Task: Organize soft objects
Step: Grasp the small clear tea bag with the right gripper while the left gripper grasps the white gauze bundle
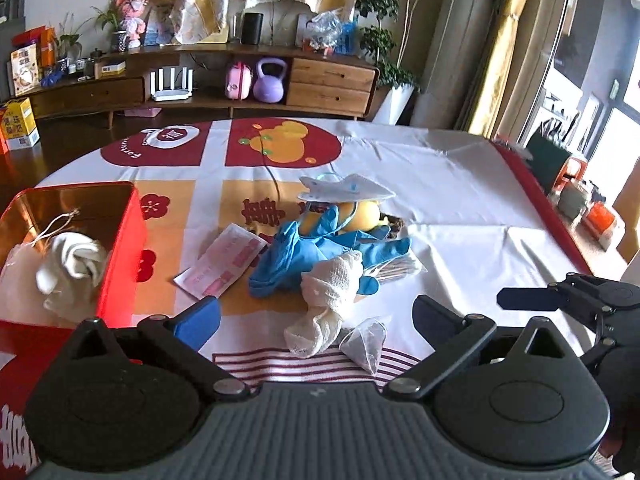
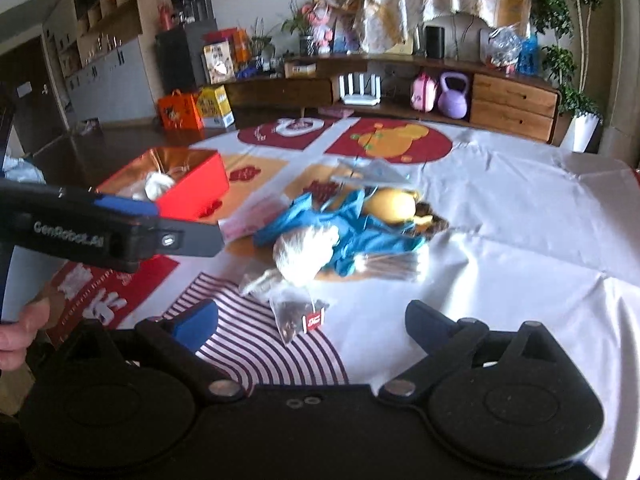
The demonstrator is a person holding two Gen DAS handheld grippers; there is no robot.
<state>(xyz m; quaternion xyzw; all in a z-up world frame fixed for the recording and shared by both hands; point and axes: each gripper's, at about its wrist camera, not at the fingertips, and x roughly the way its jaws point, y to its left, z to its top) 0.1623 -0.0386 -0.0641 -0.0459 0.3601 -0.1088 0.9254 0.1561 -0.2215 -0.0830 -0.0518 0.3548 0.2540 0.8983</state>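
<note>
Left wrist view: the left gripper point(image 1: 316, 316) is spread wide over a white gauze roll point(image 1: 326, 300), nothing held. Blue gloves point(image 1: 304, 252) are heaped behind it, beside what may be a yellow plush point(image 1: 366, 216). The right gripper point(image 2: 312, 318) is likewise agape and empty above a tea bag point(image 2: 294, 314). White cloth point(image 1: 74, 264) is seen inside the red box point(image 1: 120, 256).

A purple kettlebell point(image 1: 271, 81) sits beside a white router point(image 1: 172, 85).

"GenRobot.AI" on left gripper point(image 2: 120, 236); "Fortun" on tablecloth point(image 1: 460, 168)
</note>
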